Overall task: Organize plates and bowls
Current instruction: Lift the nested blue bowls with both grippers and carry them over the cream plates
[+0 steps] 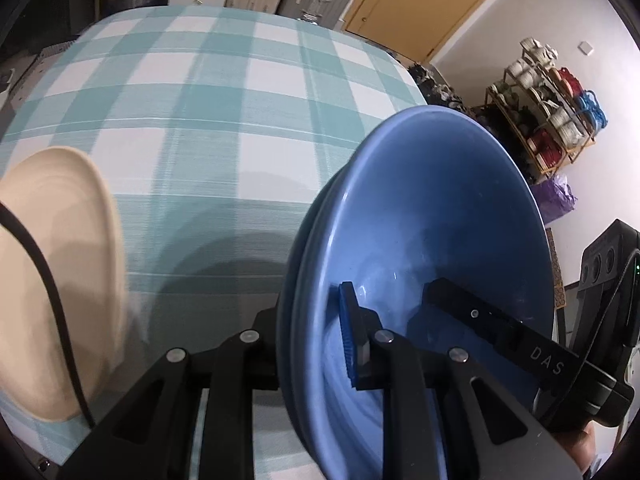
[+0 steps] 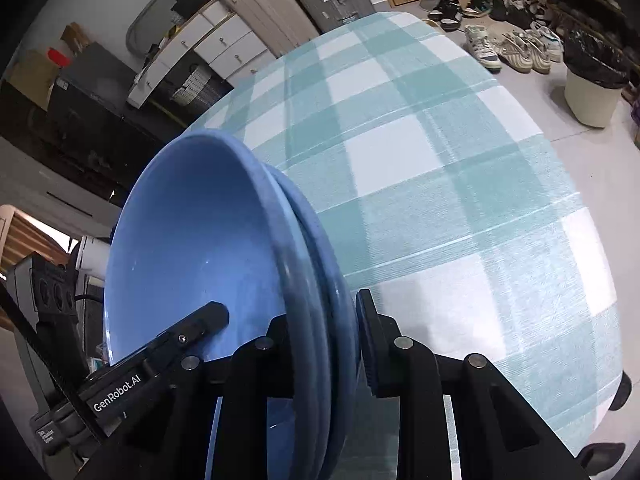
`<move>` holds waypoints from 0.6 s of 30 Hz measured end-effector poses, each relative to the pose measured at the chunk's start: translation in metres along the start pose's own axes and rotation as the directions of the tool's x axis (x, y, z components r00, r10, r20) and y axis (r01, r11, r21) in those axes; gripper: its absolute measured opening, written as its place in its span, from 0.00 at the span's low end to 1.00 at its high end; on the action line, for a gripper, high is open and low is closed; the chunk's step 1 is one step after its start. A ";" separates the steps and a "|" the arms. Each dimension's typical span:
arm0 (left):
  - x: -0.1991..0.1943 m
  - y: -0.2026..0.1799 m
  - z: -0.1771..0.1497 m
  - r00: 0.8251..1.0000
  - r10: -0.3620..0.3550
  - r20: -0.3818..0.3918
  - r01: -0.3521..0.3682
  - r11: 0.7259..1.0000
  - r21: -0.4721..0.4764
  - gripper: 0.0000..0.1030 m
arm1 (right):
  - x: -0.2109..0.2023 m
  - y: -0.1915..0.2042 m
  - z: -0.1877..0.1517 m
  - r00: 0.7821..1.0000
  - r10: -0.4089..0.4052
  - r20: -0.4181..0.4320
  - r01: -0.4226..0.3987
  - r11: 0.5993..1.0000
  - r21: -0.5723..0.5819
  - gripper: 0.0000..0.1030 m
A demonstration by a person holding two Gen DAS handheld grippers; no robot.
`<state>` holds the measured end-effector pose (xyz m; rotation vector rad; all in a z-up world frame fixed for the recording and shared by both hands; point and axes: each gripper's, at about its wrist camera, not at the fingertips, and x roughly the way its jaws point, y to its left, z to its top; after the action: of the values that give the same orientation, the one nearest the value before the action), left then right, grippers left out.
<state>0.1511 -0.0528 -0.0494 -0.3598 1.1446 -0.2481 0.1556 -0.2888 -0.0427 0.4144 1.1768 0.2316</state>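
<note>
Two blue bowls (image 1: pixel 432 216), nested one inside the other, hang tilted on edge above the surface (image 1: pixel 224 92), gripped from opposite sides. Nearest in the left wrist view, the left hand-held gripper (image 1: pixel 312 332) pinches the stacked rims, one ribbed blue pad inside the upper bowl, the other finger behind. The right hand-held gripper (image 2: pixel 324 332) likewise clamps the rims on the far side, one pad outside against the lower bowl. Each gripper's black finger shows inside the bowl from the other's camera. Both point steeply downward. The bowls look smooth and glossy, with rounded lips. Left of them a cream plate (image 1: pixel 60 280), matte with raised rings, lies at the surface's near edge. Beyond stretches broad open teal-and-white checked cloth, woven in texture, up to the far edge.
</note>
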 end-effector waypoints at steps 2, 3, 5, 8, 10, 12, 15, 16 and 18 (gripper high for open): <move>-0.009 0.008 -0.001 1.000 0.011 0.014 -0.011 1.000 -0.011 0.18 | 0.002 0.009 0.000 1.000 0.016 -0.013 -0.016 1.000 0.000 0.22; -0.013 0.010 -0.001 1.000 0.015 0.015 -0.015 1.000 -0.014 0.18 | 0.001 0.014 -0.001 1.000 0.022 -0.016 -0.022 1.000 -0.001 0.22; -0.022 0.017 0.000 0.999 0.026 0.023 -0.026 0.999 -0.024 0.18 | 0.001 0.026 -0.001 0.999 0.030 -0.023 -0.030 0.999 -0.010 0.22; -0.039 0.027 0.003 0.998 0.041 0.044 -0.039 0.999 -0.034 0.18 | -0.001 0.045 0.000 0.998 0.046 -0.030 -0.047 0.999 -0.024 0.22; -0.049 0.034 0.004 0.997 0.046 0.055 -0.043 0.998 -0.040 0.18 | -0.002 0.061 0.001 0.998 0.053 -0.035 -0.054 0.998 -0.039 0.22; -0.060 0.043 0.006 0.997 0.051 0.065 -0.047 0.998 -0.049 0.18 | -0.004 0.077 0.002 0.998 0.059 -0.035 -0.061 0.997 -0.056 0.22; -0.079 0.060 0.008 0.994 0.065 0.089 -0.060 0.996 -0.066 0.18 | -0.002 0.105 0.003 0.996 0.075 -0.042 -0.078 0.993 -0.088 0.22; -0.086 0.068 0.008 0.993 0.074 0.096 -0.067 0.995 -0.076 0.19 | 0.001 0.116 0.003 0.995 0.086 -0.049 -0.090 0.992 -0.094 0.22; -0.096 0.082 0.009 0.990 0.092 0.104 -0.083 0.992 -0.091 0.18 | 0.006 0.130 0.001 0.993 0.103 -0.064 -0.109 0.989 -0.098 0.22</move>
<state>0.1217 0.0591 0.0017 -0.3940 1.0633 -0.1009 0.1640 -0.1698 0.0085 0.3836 1.1964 0.3959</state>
